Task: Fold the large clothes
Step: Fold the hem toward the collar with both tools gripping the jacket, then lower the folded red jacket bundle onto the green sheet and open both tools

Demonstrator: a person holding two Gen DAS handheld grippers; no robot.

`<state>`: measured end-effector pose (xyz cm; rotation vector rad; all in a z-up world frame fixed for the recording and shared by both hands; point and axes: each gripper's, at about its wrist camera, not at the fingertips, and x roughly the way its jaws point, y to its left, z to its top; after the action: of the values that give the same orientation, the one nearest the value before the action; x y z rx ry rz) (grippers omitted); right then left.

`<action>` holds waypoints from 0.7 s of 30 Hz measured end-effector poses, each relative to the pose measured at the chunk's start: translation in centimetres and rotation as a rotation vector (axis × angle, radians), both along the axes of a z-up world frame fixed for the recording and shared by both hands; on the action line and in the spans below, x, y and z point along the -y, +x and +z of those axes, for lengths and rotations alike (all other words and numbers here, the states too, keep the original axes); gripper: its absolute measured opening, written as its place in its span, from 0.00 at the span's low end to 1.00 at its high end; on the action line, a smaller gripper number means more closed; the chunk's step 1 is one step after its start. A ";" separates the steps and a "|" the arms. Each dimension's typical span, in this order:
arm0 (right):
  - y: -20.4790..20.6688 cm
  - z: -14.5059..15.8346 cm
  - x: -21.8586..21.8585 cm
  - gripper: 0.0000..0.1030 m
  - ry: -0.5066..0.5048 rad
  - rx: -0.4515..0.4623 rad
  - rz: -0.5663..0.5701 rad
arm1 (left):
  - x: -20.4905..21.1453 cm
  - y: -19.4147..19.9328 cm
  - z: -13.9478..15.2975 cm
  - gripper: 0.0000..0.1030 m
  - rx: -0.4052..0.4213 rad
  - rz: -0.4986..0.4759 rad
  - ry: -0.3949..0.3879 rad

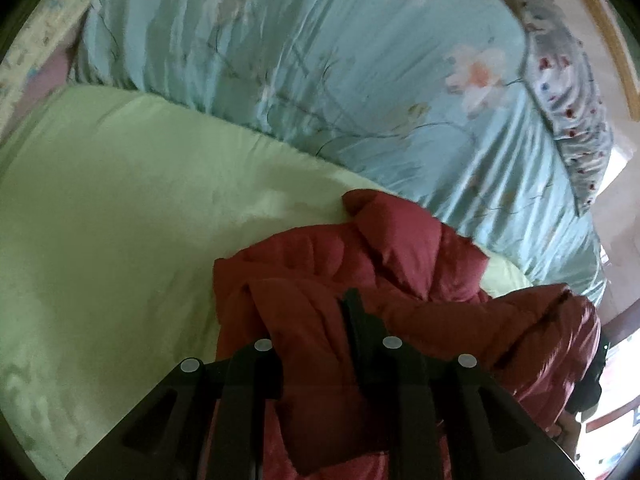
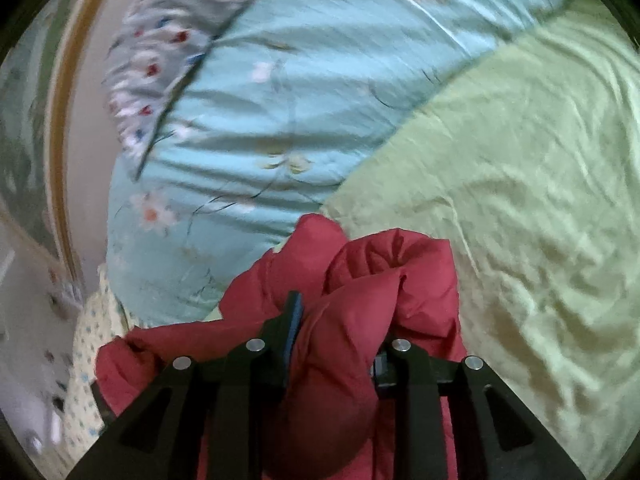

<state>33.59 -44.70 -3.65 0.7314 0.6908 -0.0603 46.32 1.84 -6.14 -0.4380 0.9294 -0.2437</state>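
both fingers clamp red puffy jacket [image 1: 320, 280]: left fingers [image 1: 308, 320], right fingers [image 2: 294, 320]; green sheet [image 1: 100, 200] beneath.

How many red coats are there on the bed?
1: the red puffy coat lies bunched on the green sheet, beside the blue quilt. Others may be hidden.

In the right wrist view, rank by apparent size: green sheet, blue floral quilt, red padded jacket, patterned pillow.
Green sheet and blue floral quilt: alike, unranked.
Red padded jacket, enlarged by nearness.
Patterned pillow.
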 end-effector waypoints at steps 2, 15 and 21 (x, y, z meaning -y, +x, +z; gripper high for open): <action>0.8 -1.3 0.8 0.27 0.042 -0.001 -0.028 | 0.1 1.8 -1.2 0.20 -0.021 0.004 -0.016; 4.8 -4.4 1.0 0.27 -0.012 -0.017 -0.127 | -1.2 0.4 0.1 0.40 0.074 -0.038 -0.028; 5.7 -4.4 0.7 0.27 -0.069 -0.019 -0.144 | 0.1 -6.3 2.9 0.44 0.198 -0.118 0.043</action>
<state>39.32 -45.44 -8.05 0.7142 0.6509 -0.2218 40.07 1.72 -3.29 -0.3136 0.7657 -0.3672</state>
